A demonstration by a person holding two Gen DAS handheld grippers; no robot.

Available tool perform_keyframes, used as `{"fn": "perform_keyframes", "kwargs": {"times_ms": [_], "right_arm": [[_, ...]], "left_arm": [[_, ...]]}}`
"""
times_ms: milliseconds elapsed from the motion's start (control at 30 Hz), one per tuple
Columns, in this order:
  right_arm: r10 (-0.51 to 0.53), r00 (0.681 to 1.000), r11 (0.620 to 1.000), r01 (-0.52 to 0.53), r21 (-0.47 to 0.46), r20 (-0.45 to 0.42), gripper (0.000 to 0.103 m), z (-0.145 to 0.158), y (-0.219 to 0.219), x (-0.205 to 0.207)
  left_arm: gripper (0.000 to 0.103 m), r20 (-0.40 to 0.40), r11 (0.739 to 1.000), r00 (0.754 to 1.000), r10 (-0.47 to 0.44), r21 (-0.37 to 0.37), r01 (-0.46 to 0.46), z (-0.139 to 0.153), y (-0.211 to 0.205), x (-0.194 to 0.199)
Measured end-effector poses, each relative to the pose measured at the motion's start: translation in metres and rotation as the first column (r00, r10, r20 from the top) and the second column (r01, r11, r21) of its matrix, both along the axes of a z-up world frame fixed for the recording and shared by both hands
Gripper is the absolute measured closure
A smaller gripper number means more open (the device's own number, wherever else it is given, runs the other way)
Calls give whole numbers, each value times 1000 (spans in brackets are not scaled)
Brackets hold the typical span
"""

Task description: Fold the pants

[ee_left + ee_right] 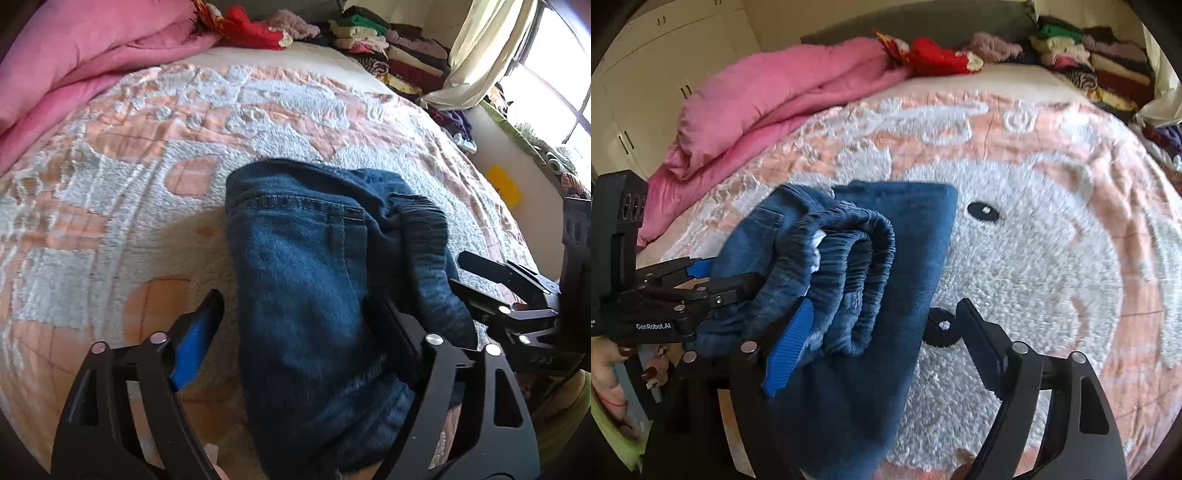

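Observation:
Dark blue jeans [306, 258] lie folded into a compact bundle on the bed; in the right wrist view [871, 280] the gathered elastic waistband is doubled over on top. My left gripper [295, 317] is open, its fingers either side of the near end of the bundle; it also shows at the left of the right wrist view [713, 275]. My right gripper [882, 325] is open, its blue-padded left finger [790, 350] against the waistband, the right finger over the bedspread. It shows at the right of the left wrist view [460, 271], open beside the jeans.
The bed has a peach and white fluffy bedspread [1052, 258] with a bear face. A pink duvet [768, 107] is bunched at the far left. Stacks of folded clothes [1086, 55] sit at the far right corner. A window and curtain [491, 44] are on the right.

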State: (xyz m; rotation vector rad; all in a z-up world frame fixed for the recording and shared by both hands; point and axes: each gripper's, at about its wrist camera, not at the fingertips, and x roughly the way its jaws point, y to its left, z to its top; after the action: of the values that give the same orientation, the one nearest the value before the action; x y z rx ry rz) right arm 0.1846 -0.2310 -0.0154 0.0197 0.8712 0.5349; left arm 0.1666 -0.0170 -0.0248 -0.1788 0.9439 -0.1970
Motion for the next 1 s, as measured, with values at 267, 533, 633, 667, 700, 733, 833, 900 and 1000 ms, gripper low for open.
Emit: {"fn": "perform_keyframes", "kwargs": {"times_ms": [267,533,633,667,700,733,833,900,1000], "right_arm": [[-34,987,999,37,-12,155,5,40,-13,-38],[-72,974,997,74,-1,217,5,59,-21,-68],[-75,971,997,78,-4,227,5,62,-25,-81],[-81,970,996,84,-6,230,5,63,-26,-84],[-85,969,996,89,-7,233,5,64,-28,-87],[-85,969,996,89,-9,234,5,65,-30,-90],[-82,970,996,87,-12,230,5,67,-35,-99],[-86,968,995,93,-22,235,5,68,-37,-105],[-98,966,994,108,-28,238,5,67,-38,-114]], "left_arm": [[9,117,997,992,56,45,-62,36,13,-37],[9,170,996,983,67,44,-76,57,20,-77],[9,178,995,981,74,58,-85,60,20,-91],[9,182,994,980,77,60,-89,61,20,-97],[9,183,993,980,82,64,-95,60,21,-101],[9,184,993,979,87,67,-101,60,21,-106],[9,179,992,980,92,64,-105,57,23,-117],[9,168,992,981,95,63,-107,53,24,-123],[9,154,992,983,96,70,-108,50,25,-129]]}}
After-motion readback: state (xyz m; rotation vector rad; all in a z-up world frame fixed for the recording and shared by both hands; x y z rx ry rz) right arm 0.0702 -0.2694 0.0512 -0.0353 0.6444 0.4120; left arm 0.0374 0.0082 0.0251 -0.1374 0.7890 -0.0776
